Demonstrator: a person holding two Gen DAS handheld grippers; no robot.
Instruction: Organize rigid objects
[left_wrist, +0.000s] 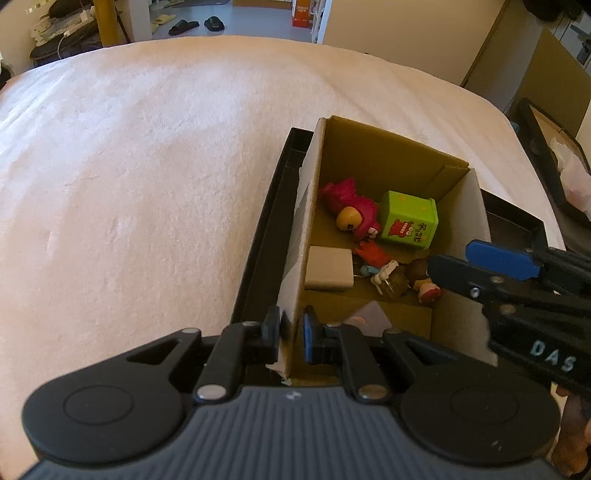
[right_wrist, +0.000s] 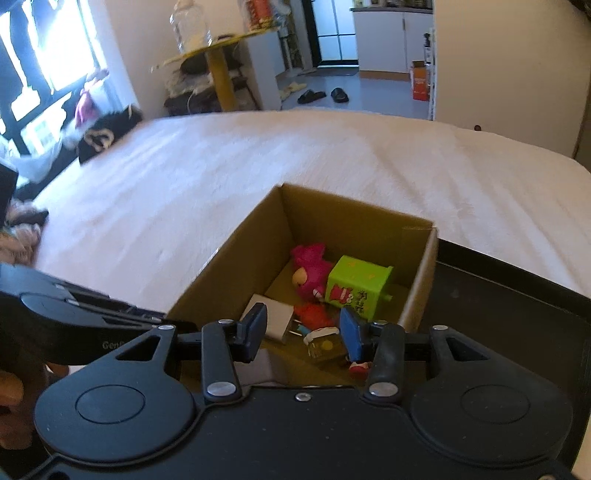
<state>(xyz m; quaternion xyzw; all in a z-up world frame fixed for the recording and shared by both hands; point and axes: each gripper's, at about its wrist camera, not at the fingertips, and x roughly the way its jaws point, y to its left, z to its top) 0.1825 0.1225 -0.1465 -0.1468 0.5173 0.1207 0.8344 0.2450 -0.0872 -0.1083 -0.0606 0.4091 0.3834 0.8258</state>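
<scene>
Here my left gripper is pinched on the near left wall of the box; one finger is outside the wall and the blue pad is inside. The box is brown card, open at the top, and it sits in a black tray on the bed, which has a white cover.

My right gripper hangs over the near part of the box. Its fingers are apart and hold nothing. In the left view I see it come in from the right, above the toys.

Inside the box I see a pink toy at the far side with a small yellow face. Just right of it, touching it, is a green cube with a red picture on its side. Nearer to me is a grey block against the left wall. Right of the block is a red toy, and next to that are some small figures in a heap. I cannot tell what each one is.

Far off, on the floor past the bed, are black slippers.
</scene>
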